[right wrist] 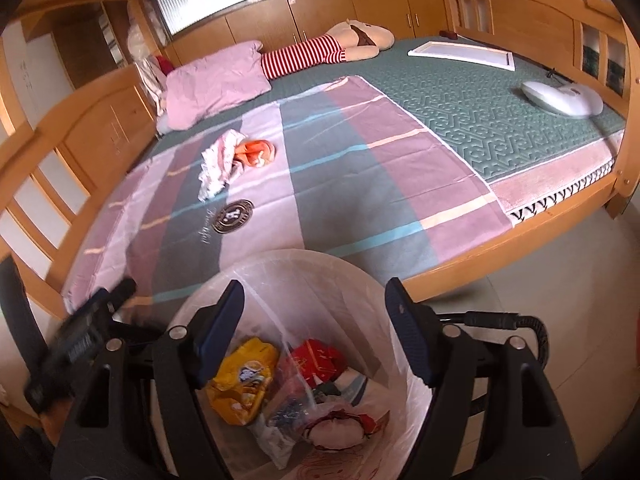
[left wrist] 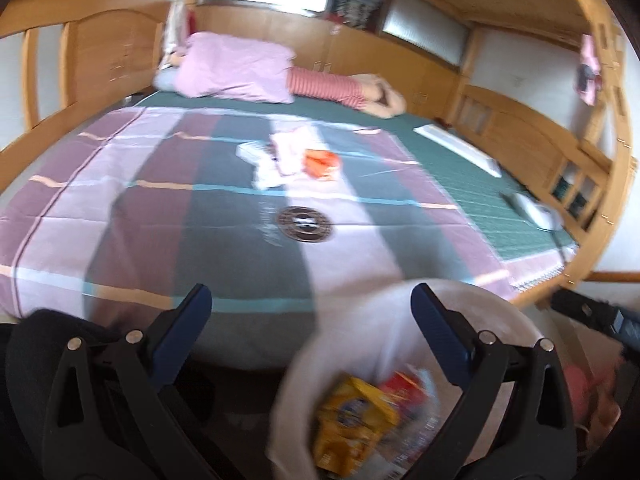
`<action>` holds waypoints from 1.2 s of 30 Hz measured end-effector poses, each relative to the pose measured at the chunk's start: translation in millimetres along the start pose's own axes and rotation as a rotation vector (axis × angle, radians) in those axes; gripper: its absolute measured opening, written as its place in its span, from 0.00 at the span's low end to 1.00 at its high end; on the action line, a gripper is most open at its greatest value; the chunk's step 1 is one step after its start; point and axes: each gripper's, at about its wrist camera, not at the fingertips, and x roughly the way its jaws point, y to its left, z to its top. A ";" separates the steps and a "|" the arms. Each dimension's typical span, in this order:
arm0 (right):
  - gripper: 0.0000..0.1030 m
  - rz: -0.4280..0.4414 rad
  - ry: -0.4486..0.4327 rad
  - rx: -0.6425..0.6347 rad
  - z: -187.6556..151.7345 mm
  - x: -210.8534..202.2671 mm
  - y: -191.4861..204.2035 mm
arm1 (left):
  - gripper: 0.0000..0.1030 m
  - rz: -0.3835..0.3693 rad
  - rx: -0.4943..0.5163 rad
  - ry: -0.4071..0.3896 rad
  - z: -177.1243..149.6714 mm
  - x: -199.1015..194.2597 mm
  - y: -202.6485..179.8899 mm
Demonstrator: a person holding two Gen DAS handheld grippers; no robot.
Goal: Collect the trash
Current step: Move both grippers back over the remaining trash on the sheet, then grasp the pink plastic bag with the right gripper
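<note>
1. Right under the cameras sits the bin, lined with a thin white bag. It stands on the floor at the foot of the bed. It already has a yellow packet, a red packet and other wrappers in it.
2. Both tools hang over the bin. The right hand-held gripper is wide open and holds nothing. The left hand-held gripper is wide open too, with nothing in it.
3. I think a drop has just been made, and the next piece must now be fetched.
4. More trash lies near the middle of the striped sheet, well apart from the bin: some white crumpled paper touching an orange wrapper.
5. The next move needs a long reach across the bed, then a pinch on one soft, crumpled piece without grabbing the sheet.
6. Other things on the bed are no trash: a pink pillow, a doll in red stripes, a white frame and a white gadget. None of them blocks the way.
7. A round badge printed on the sheet lies between the bin and the trash.
</note>
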 end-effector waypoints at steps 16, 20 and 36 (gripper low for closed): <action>0.73 0.097 0.048 -0.169 123.9 104.4 93.1 | 0.96 0.268 -0.289 0.062 103.2 106.0 135.7; 0.73 0.147 0.112 -0.170 155.8 176.0 140.1 | 0.96 0.318 -0.403 0.131 90.5 116.7 157.4; 0.27 -0.016 0.270 -0.230 187.3 353.3 210.5 | 0.96 0.554 -0.585 0.008 70.8 95.5 180.1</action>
